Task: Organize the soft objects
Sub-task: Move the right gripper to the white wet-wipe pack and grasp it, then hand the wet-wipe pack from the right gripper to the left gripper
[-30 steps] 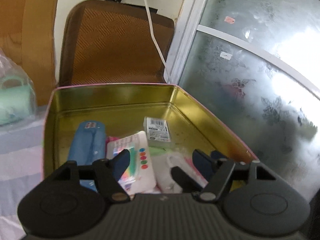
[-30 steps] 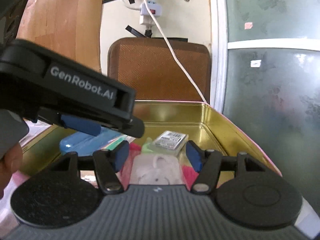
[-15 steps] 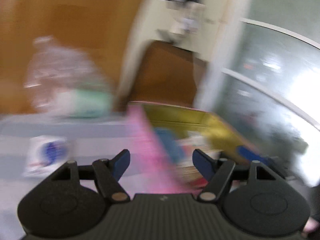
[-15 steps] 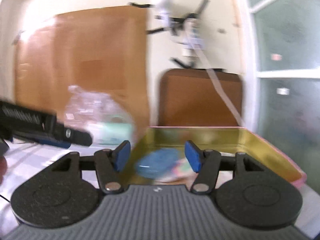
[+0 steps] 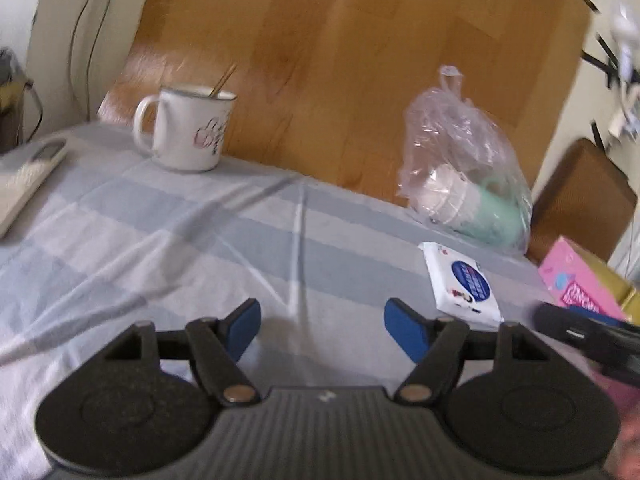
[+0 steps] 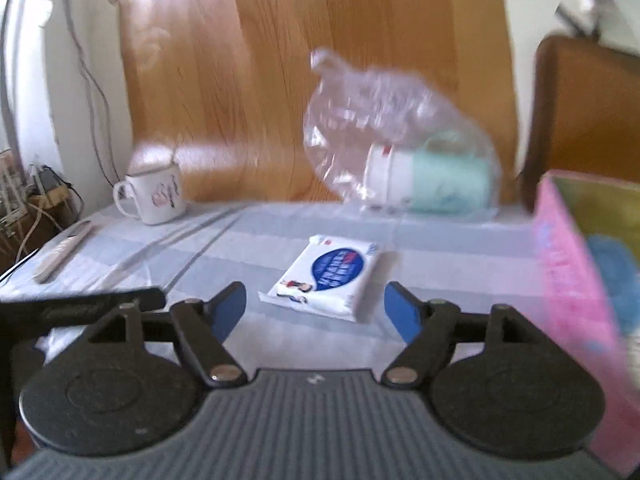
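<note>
A white tissue pack with a blue label [image 6: 328, 276] lies flat on the pale blue striped cloth, just ahead of my right gripper [image 6: 316, 308], which is open and empty. In the left wrist view the same pack [image 5: 462, 282] lies to the right of my left gripper [image 5: 322, 322], which is also open and empty above bare cloth. The pink tin box [image 6: 568, 280] with a gold inside stands at the right edge and holds a blue item [image 6: 612, 276]. Its pink corner also shows in the left wrist view [image 5: 576, 280].
A clear plastic bag with a white and mint cup [image 5: 468, 176] lies at the back of the table. A white enamel mug [image 5: 188, 132] stands at the back left. A remote [image 5: 24, 176] lies at the left edge. A wooden board [image 5: 340, 60] leans behind.
Both grippers have swung left, away from above the open tin. The tin now sits at the right edge and the tissue pack on the cloth has come into view.
</note>
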Demonstrator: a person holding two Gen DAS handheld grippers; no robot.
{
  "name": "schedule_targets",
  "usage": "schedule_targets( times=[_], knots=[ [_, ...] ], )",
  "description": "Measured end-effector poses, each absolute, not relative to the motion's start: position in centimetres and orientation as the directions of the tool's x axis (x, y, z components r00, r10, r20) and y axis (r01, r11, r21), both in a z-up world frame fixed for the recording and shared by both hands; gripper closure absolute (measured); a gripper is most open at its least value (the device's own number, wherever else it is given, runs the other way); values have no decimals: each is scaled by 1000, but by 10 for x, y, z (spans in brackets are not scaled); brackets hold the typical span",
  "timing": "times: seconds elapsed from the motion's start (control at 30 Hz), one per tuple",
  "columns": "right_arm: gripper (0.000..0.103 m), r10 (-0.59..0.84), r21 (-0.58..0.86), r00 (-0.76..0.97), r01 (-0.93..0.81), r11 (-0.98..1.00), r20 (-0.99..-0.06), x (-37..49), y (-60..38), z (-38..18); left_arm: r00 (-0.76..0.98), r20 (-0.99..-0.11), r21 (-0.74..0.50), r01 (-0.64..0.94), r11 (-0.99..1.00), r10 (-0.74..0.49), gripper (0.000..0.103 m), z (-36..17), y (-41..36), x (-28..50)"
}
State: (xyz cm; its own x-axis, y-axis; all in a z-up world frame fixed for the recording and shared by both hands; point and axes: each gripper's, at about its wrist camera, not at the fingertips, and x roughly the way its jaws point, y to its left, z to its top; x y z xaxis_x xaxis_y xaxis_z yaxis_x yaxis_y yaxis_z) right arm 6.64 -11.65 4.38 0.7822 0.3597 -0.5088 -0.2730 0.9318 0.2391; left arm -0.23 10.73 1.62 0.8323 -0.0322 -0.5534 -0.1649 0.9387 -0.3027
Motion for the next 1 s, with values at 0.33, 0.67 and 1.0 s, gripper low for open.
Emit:
schedule_targets(
  times=[0.33,0.67,1.0],
  knots=[
    [22,258,123,687,-241,963,-679,132,-81,9,856,-517,-253,-119,960,-30,33,17,97,-8],
    [24,456,167,564,-489,856,-688,34,-100,23,848,-526,-276,-99,956,-63,33,17,100,-8],
    [27,361,212,701,-294,932,-615,-100,-180,20,804,-577,-183,44,982,-144,33,17,66,-6]
  ],
)
